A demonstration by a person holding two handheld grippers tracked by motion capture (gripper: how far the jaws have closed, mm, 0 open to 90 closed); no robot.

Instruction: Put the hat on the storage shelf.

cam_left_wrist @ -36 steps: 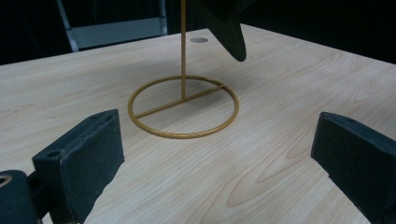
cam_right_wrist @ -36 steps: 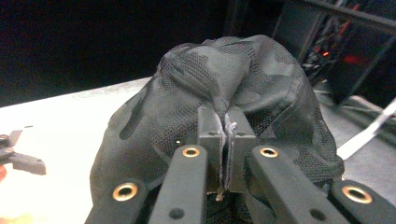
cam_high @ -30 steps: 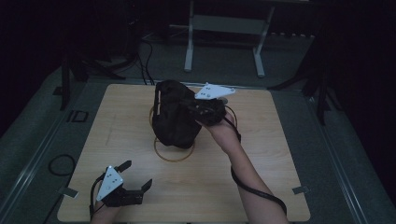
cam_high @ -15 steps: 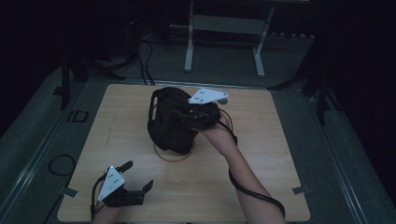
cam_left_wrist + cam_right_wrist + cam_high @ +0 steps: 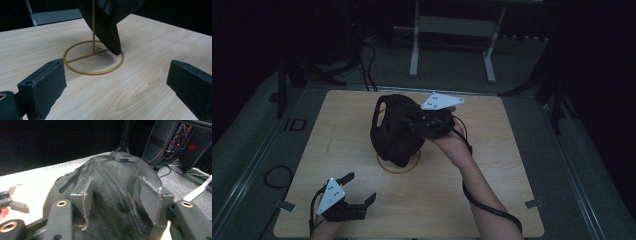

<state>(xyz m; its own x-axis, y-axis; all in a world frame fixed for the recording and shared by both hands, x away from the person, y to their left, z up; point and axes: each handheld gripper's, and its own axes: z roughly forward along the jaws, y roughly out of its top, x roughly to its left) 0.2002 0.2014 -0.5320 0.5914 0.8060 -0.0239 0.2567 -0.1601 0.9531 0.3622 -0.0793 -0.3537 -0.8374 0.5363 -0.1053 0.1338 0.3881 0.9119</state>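
A black mesh cap point(image 5: 393, 134) hangs on a gold wire stand point(image 5: 398, 169) at the middle of the wooden table point(image 5: 492, 165). My right gripper point(image 5: 413, 123) is at the cap's crown. Its jaws have just been opening. They stand apart, with the cap's fabric point(image 5: 115, 177) between them but not pinched, as my right gripper point(image 5: 120, 192) shows in its own view. My left gripper point(image 5: 359, 187) rests open near the table's front left edge. In its own view, my left gripper point(image 5: 115, 82) faces the stand's ring point(image 5: 92, 73) and the cap's brim point(image 5: 110, 30).
A metal frame point(image 5: 452, 30) stands on the floor behind the table. Cables point(image 5: 367, 60) lie on the floor at the back left. An equipment rack point(image 5: 180, 142) is in the right gripper view. Bare wood point(image 5: 522, 150) surrounds the stand.
The right gripper's jaws have spread apart on the cap. The cap has shifted a little left and down over the stand. The left gripper has stayed put.
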